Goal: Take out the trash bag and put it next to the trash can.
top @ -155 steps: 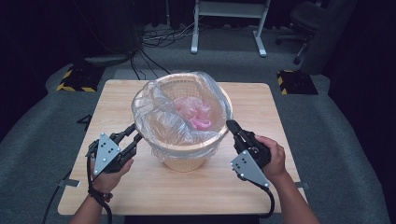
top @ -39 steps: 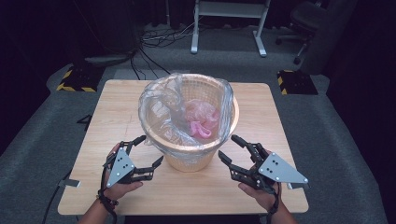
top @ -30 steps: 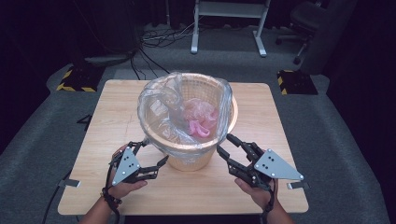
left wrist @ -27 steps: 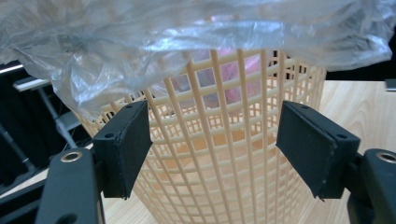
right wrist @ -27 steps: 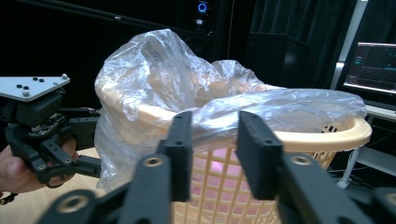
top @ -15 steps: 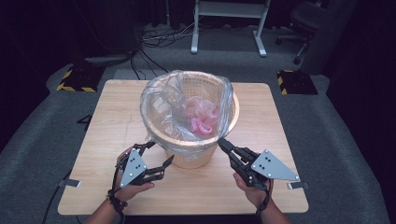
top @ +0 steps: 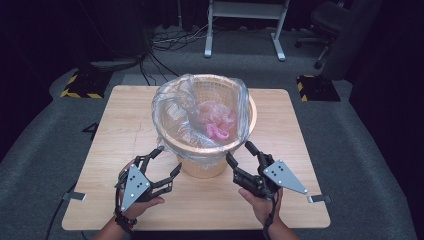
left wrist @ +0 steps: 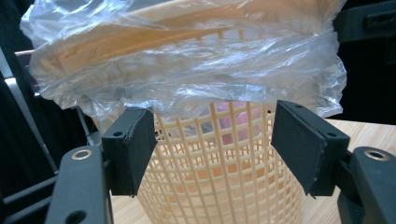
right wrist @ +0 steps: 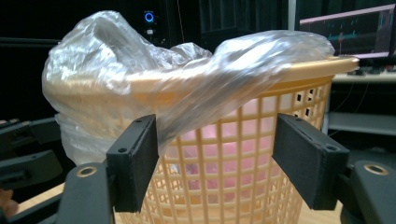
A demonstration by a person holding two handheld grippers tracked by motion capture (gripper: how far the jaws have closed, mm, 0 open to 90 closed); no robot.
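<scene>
1. Basket (top: 210, 145) stands mid-table (top: 300, 150), bag (top: 172, 107) draped over its rim.
2. Your left gripper (top: 162, 167) and right gripper (top: 240, 152) flank its near side, jaws spread, empty.
3. Bag's hanging edge lies just above and ahead of both; the two sit about equally near.

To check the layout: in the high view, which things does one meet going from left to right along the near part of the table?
left gripper → basket with the clear plastic bag over its rim → right gripper
</scene>
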